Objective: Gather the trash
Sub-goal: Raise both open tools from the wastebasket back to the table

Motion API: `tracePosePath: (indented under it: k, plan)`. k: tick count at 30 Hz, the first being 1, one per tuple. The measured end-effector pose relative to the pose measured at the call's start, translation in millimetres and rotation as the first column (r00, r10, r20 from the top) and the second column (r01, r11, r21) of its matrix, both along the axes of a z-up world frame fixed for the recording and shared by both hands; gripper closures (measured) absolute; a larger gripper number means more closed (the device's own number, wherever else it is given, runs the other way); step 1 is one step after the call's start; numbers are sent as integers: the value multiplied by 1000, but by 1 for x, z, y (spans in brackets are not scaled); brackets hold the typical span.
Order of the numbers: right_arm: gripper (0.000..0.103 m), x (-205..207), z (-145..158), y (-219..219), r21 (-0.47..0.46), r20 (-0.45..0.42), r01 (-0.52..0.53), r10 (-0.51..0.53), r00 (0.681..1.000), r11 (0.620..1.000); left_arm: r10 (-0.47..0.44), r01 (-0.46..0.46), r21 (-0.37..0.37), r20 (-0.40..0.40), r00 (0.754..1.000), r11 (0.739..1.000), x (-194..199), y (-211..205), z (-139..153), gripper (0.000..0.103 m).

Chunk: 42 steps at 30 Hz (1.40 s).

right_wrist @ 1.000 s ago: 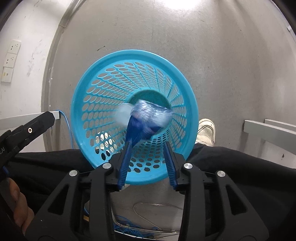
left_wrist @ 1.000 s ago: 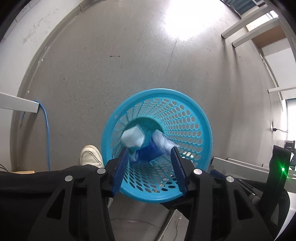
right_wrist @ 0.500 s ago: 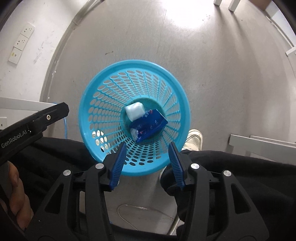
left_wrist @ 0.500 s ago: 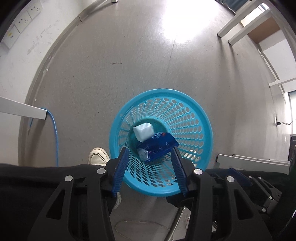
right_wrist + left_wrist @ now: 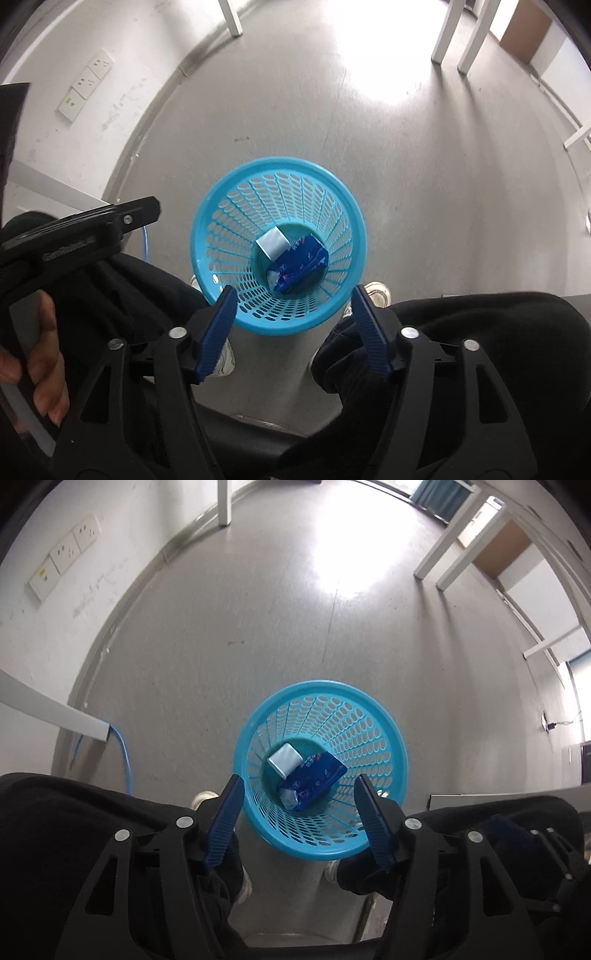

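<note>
Trash: two pieces, a white packet [image 5: 283, 759] and a blue wrapper [image 5: 314, 780], lying touching at the bottom of the basket [image 5: 384, 734].
Left gripper [image 5: 298, 821]: jaws just spread, nothing between them.
Right gripper [image 5: 295, 330]: same, released and empty.
Change: both items dropped a moment ago, grippers now higher above the basket.
Meaning: this drop-off looks finished.
Count: one basket, two grippers.

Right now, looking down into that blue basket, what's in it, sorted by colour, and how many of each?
In the blue basket:
White: 1, the small white packet, lying at the bottom.
Dark blue: 1, the blue wrapper, lying beside the white packet and touching it.
Total: 2 pieces of trash.
</note>
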State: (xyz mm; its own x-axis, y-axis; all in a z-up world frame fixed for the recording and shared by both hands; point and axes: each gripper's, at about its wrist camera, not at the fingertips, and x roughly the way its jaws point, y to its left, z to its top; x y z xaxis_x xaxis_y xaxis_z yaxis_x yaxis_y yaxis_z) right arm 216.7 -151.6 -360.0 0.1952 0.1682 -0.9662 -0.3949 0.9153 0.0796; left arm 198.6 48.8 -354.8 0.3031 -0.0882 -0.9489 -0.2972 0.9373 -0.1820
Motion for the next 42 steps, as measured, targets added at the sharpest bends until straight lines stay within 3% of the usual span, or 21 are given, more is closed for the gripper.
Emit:
tracePosePath:
  k: [3, 6, 10, 13, 17, 23, 29, 36, 42]
  plan:
    - [30, -14, 20, -8, 13, 47, -10, 9, 999, 1000, -25, 24, 30, 50, 998, 999, -9, -4, 12, 24]
    - [24, -24, 37, -14, 23, 75, -16, 15, 997, 1000, -44, 40, 48, 81, 996, 998, -18, -9, 20, 18]
    - [18, -36, 58, -25, 57, 101, -20, 14, 995, 998, -35, 35, 2, 90, 995, 999, -29, -7, 26, 12]
    - [15, -46, 70, -33, 76, 113, -29, 20, 993, 997, -9, 10, -5, 144, 990, 1000, -41, -3, 38, 6]
    - [9, -65, 90, -45, 120, 152, -46, 27, 988, 992, 26, -28, 4, 195, 980, 1000, -56, -3, 52, 6]
    - [8, -94, 128, -61, 183, 239, -88, 42, 970, 979, -28, 12, 63, 246, 969, 998, -79, -19, 78, 6]
    - [8, -128, 171, -71, 208, 349, -154, 73, 934, 966, -56, 18, 118, 328, 943, 993, -116, -16, 123, 6]
    - [8, -147, 240, -77, 254, 493, -216, 66, 867, 943, -92, 1, 198, 449, 889, 980, -151, -3, 192, 6]
    - [8, -148, 286, -70, 253, 570, -252, 66, 819, 934, -95, 2, 169, 545, 833, 986, -168, 13, 243, 6]
